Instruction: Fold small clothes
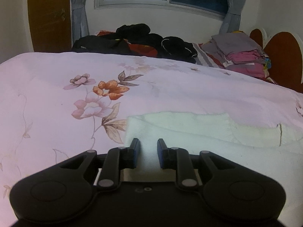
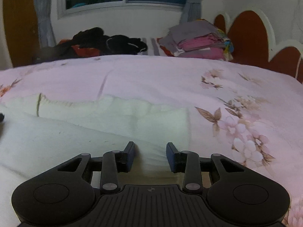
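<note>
Left gripper [image 1: 148, 147]: fingers a small way apart, white cloth showing in the gap between them; whether the pads pinch it cannot be told.
Right gripper [image 2: 151, 150]: fingers spread wider, cloth bulging up between them; the pads do not appear to press on it.
White garment [image 1: 189, 126]: a small pale cloth lying flat on the bedspread, running ahead of both pairs of fingers. The left gripper sits near its left edge, the right gripper near its right edge.
Why so placed: each gripper seems set at one end of the near hem, likely so both ends can be lifted together and carried away from the fingers for a fold.
Floral bedspread [image 1: 56, 87]: pink, with flower prints left of the left fingers and right of the right fingers; it serves as the folding surface.
Folded stack [image 2: 198, 41]: grey and pink cloth far beyond the fingers, by the headboard; probably finished pieces.
Dark pile [image 1: 144, 41]: unfolded black and red clothes, far ahead.
Hard to make out: the garment's kind; its near edge is hidden under the grippers; dim, blurred light.
</note>
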Available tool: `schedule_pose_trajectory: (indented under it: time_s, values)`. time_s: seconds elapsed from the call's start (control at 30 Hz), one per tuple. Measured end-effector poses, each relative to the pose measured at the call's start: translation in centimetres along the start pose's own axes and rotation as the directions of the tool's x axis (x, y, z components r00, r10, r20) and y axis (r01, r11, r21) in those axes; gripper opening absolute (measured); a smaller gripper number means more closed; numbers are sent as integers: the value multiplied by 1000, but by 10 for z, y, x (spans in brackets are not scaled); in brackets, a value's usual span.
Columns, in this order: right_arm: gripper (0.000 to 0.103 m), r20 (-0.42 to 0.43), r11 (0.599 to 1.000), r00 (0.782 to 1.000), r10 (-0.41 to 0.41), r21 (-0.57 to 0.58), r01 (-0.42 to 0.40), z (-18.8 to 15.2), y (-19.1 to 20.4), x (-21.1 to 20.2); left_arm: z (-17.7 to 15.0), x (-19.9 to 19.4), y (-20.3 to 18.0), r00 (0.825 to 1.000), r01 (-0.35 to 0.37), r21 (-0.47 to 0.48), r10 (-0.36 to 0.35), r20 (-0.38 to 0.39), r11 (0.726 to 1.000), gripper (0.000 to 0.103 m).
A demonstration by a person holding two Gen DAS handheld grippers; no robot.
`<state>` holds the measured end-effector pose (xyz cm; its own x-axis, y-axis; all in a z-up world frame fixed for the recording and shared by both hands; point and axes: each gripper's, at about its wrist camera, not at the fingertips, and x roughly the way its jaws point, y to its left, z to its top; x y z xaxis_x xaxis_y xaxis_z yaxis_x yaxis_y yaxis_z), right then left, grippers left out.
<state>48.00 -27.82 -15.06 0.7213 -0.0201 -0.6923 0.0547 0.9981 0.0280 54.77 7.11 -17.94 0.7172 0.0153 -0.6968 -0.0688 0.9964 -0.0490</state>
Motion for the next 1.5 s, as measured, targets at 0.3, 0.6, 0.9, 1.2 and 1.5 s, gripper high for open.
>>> schedule_pose_trajectory:
  time_s: [0.3,0.6,0.9,1.2,1.5]
  values:
    - [35,-3,999,1000,3,34,-3,-2,-6,-9,0,-9,-10,999,-27,46,28,-18,999,25]
    - [35,-47,999,999,-19,-27,18,-12,-1,-11,-8,-40,-22,1000,21,65,-21,2,998,26]
    - [35,-25,999,999,-33,-29,32,-19,-5,-25,-36,-47,-30,999,26,124,-23,-30,992,29]
    - [35,-56,1000,998,-8,-30,6,-35,-4,-33,-46,-59,-30,999,18,136,-12,-44,991,29]
    - [35,-17,994,994,110,16,-110,-39,-11,-90,-53,-101,-36,997,40,83,-35,-66,996,39]
